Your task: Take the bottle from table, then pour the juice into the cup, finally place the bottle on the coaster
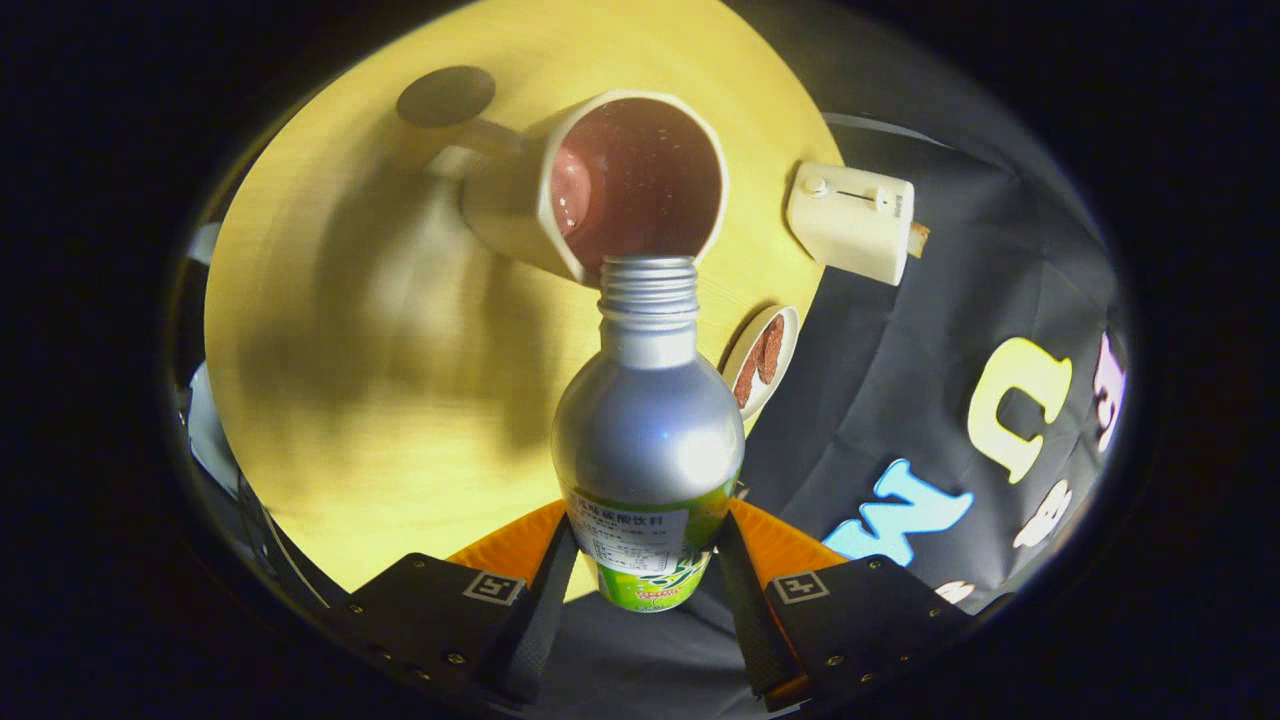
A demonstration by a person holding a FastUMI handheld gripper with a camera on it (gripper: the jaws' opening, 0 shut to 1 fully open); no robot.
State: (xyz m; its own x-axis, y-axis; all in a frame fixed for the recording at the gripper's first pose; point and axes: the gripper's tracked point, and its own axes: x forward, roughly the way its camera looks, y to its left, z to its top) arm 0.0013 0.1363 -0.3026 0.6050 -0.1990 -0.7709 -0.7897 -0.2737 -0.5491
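Squarely between the fingers sits the silver metal bottle [648,420] with a green and white label, its threaded, uncapped neck pointing ahead toward the cup. The gripper [645,580] is clamped on the bottle, both fingers pressing against the labelled lower body from either side. Just beyond the bottle's mouth stands the cream ceramic cup [600,185], holding dark reddish liquid; the neck overlaps the cup's near rim. Beside the cup, on the far side, lies a dark round coaster [445,96], next to the cup's handle. All rest on a round pale-wood table [350,380]. Near the table's edge are a small white dish [762,358] holding brown pieces and a cream box-shaped toaster [852,222].
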